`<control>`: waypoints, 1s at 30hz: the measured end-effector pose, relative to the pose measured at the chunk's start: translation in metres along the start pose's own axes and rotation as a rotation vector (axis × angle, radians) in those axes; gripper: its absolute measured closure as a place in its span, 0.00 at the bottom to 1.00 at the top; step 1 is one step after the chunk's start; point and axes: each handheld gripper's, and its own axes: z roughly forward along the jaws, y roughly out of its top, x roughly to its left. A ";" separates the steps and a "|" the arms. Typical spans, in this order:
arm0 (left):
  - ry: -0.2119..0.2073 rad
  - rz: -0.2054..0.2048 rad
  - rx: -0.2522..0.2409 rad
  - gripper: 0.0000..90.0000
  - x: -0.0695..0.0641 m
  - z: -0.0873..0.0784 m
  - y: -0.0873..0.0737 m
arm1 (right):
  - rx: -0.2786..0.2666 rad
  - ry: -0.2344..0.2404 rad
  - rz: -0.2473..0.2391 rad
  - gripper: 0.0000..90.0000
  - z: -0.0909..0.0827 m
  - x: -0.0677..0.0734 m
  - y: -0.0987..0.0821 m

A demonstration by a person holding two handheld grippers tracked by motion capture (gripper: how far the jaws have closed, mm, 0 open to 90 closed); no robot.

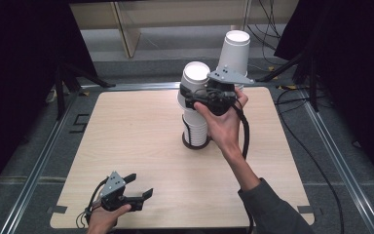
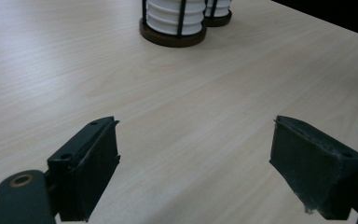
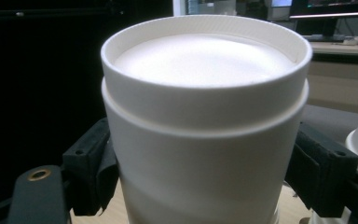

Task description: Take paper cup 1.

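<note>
Your right tongs are clamped on the top inverted white cup of the stack in the black wire holder mid-table, while your left tongs rest apart and empty near the table's front edge.

A lab recording booth, as we read it.
We see black curtains flanking a bare wooden table on metal floor rails, loose cables and monitors beyond the jaws.
</note>
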 end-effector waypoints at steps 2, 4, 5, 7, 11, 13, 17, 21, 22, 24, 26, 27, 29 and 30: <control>0.000 -0.004 -0.022 0.16 0.004 0.006 0.003 | 0.005 0.020 -0.011 0.22 -0.003 0.002 -0.006; 0.000 -0.001 -0.033 0.16 0.006 0.009 0.005 | 0.027 0.048 0.003 0.22 -0.006 0.006 -0.014; 0.000 -0.001 -0.033 0.16 0.006 0.009 0.005 | 0.027 0.048 0.003 0.22 -0.006 0.006 -0.014; 0.010 0.001 -0.026 0.16 0.007 0.010 0.007 | 0.029 0.060 -0.018 0.22 -0.007 0.007 -0.021; -0.002 -0.001 -0.068 0.16 0.009 0.015 0.009 | 0.042 0.106 -0.023 0.22 -0.008 0.013 -0.037; 0.002 0.003 -0.059 0.16 0.010 0.015 0.011 | 0.059 0.124 -0.016 0.22 -0.008 0.017 -0.044; -0.014 0.011 -0.078 0.16 0.009 0.015 0.011 | 0.074 0.157 -0.018 0.22 -0.008 0.021 -0.056; -0.027 0.015 -0.086 0.16 0.008 0.015 0.009 | 0.093 0.179 -0.026 0.22 -0.005 0.026 -0.070; -0.021 0.023 -0.080 0.16 0.008 0.014 0.009 | 0.109 0.199 -0.018 0.22 -0.002 0.028 -0.077; -0.019 0.017 -0.081 0.16 0.007 0.014 0.009 | 0.119 0.205 -0.005 0.22 -0.001 0.029 -0.081; -0.026 0.020 -0.088 0.16 0.007 0.012 0.008 | 0.129 0.229 -0.020 0.22 0.003 0.031 -0.090; -0.026 0.020 -0.088 0.16 0.007 0.012 0.008 | 0.129 0.229 -0.020 0.22 0.003 0.031 -0.090; -0.031 0.020 -0.090 0.16 0.007 0.012 0.008 | 0.145 0.248 -0.008 0.22 0.005 0.031 -0.096; -0.040 0.018 -0.103 0.16 0.008 0.012 0.008 | 0.163 0.260 0.013 0.22 0.005 0.034 -0.103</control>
